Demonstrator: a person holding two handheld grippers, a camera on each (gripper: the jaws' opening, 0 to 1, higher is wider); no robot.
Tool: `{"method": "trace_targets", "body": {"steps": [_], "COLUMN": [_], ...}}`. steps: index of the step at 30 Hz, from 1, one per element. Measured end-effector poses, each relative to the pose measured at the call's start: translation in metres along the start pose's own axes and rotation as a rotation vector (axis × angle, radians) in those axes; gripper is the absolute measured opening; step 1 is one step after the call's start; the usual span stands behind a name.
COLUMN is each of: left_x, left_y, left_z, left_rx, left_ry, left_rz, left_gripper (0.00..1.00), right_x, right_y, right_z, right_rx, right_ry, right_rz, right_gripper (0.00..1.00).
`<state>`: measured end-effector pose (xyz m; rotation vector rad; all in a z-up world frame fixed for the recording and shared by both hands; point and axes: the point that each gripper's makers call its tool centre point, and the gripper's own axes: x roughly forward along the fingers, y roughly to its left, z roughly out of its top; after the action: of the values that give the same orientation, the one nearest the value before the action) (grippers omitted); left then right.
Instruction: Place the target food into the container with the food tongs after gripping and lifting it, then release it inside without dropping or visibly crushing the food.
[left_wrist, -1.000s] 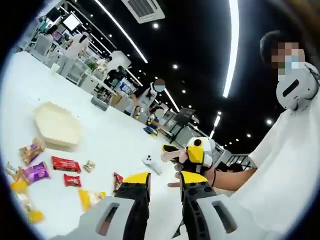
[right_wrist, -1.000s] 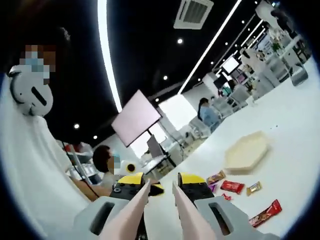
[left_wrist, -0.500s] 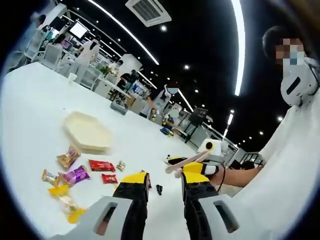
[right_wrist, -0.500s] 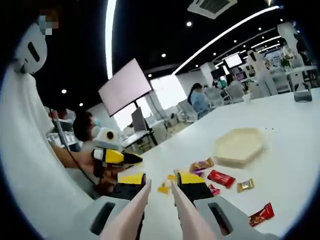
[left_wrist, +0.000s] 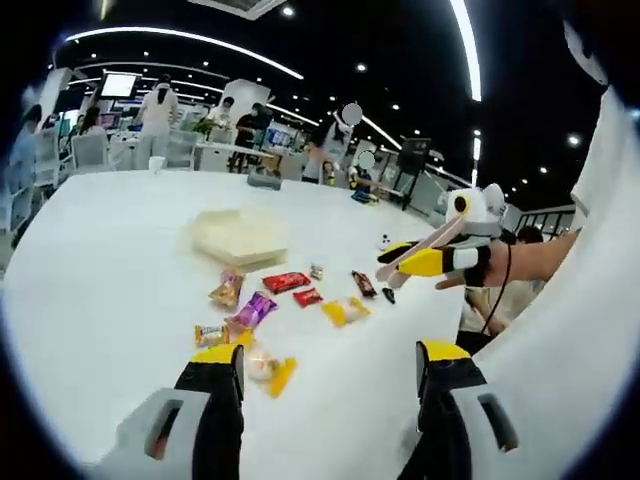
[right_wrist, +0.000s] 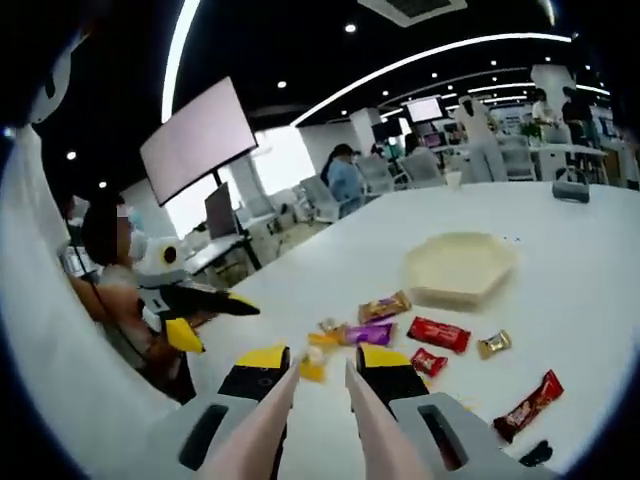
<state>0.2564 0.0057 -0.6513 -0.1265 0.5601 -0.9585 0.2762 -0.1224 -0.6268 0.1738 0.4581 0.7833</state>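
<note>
Tongs (right_wrist: 318, 415) clamped in the right gripper (right_wrist: 322, 372), left gripper (left_wrist: 330, 362) spread empty, face light, crinkly wrapped snacks (right_wrist: 438, 333), best pinched mid-wrapper.

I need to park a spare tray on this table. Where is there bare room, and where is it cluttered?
The white table lies bare left of the snack wrappers and beyond the cream hexagonal container. In the right gripper view it is also bare right of the container. The wrappers crowd the strip in front of the container.

Lettering on the snack wrappers (left_wrist: 285, 282) is too small to read, and the tongs' (right_wrist: 310, 420) tips at six o'clock run off-frame.
</note>
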Motion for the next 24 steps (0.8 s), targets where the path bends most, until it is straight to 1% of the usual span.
{"method": "trace_targets", "body": {"steps": [1,2,3,4,5,6,7,8,10,11,12,13,14,16,18,21,23,24], "left_x": [0.000,0.000,0.000,0.001,0.000,0.001,0.000,0.000,0.000,0.001,0.003,0.005,0.005,0.008,0.011,0.012,0.018,0.022], "left_y": [0.001,0.002,0.003,0.004,0.006,0.007,0.007,0.007,0.007,0.007,0.009,0.010,0.010,0.006,0.002,-0.003,-0.010,-0.009], "left_z": [-0.010,-0.019,-0.022,-0.037,-0.042,-0.041,-0.040,-0.037,-0.031,-0.031,-0.031,-0.032,-0.034,-0.038,-0.046,-0.046,-0.044,-0.044], "left_rx": [-0.002,-0.003,0.000,0.024,0.025,0.027,0.026,0.022,0.004,-0.005,-0.006,-0.010,-0.014,-0.010,0.017,0.013,-0.001,0.007], "left_ry": [0.019,0.038,0.045,0.104,0.129,0.113,0.108,0.092,0.063,0.057,0.052,0.059,0.067,0.067,0.108,0.109,0.104,0.115], "left_rz": [-0.028,-0.056,-0.063,-0.076,-0.069,-0.062,-0.062,-0.061,-0.069,-0.075,-0.067,-0.061,-0.057,-0.064,-0.062,-0.049,-0.036,-0.014], "left_gripper": [0.82,0.88,0.90,0.91,0.91,0.93,0.97,0.99,0.99,0.99,0.99,0.99,0.99,0.99,0.99,0.99,0.99,0.99], "right_x": [-0.001,-0.002,-0.006,-0.011,-0.015,-0.019,-0.022,-0.026,-0.030,-0.032,-0.036,-0.043,-0.046,-0.054,-0.060,-0.065,-0.068,-0.070], "right_y": [0.002,0.003,0.006,0.004,0.006,0.006,0.005,0.004,0.000,-0.002,-0.007,-0.011,-0.012,-0.020,-0.027,-0.035,-0.047,-0.054], "right_z": [-0.002,-0.003,-0.008,-0.013,-0.016,-0.017,-0.019,-0.025,-0.029,-0.030,-0.034,-0.034,-0.034,-0.036,-0.040,-0.043,-0.044,-0.043], "right_rx": [0.002,0.004,0.007,0.035,0.066,0.079,0.091,0.100,0.089,0.087,0.107,0.107,0.102,0.116,0.130,0.143,0.141,0.147], "right_ry": [0.001,0.001,0.002,0.003,-0.002,-0.011,-0.015,-0.004,0.002,0.003,0.017,0.016,0.017,0.004,-0.002,-0.006,-0.007,-0.010], "right_rz": [-0.016,-0.033,-0.064,-0.110,-0.125,-0.144,-0.161,-0.171,-0.197,-0.205,-0.225,-0.252,-0.261,-0.292,-0.309,-0.316,-0.308,-0.302], "right_gripper": [0.26,0.26,0.26,0.26,0.26,0.26,0.26,0.26,0.25,0.25,0.25,0.25,0.26,0.26,0.26,0.26,0.26,0.26]}}
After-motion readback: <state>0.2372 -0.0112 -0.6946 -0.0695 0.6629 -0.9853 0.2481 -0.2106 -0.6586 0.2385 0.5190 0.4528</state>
